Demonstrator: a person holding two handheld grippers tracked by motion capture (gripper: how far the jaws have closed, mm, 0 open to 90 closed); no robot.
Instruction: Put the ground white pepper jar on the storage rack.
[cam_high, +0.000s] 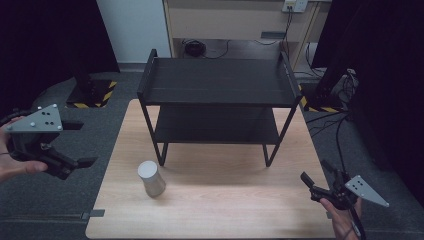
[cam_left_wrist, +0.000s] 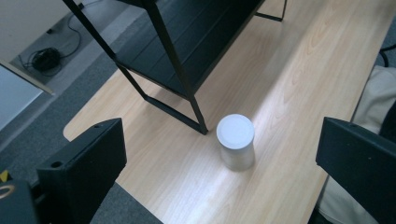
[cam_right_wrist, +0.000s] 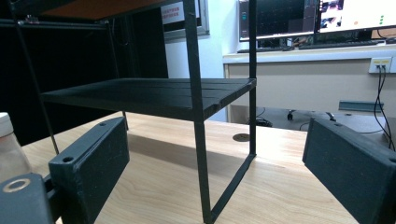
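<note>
The left gripper (cam_high: 75, 144) is held off the table's left edge, above the floor, jaws spread wide and empty, pointing right toward the table. The left hand (cam_high: 15, 162) grips its handle from behind. The right gripper (cam_high: 312, 185) sits low at the table's front right corner, jaws also apart and holding nothing, aimed left and forward; the right hand (cam_high: 345, 220) comes up from below. On the wooden table (cam_high: 225, 200) a white cup (cam_high: 151, 178) stands upright just in front of the front left leg of a black two-tier shelf (cam_high: 217, 82).
</note>
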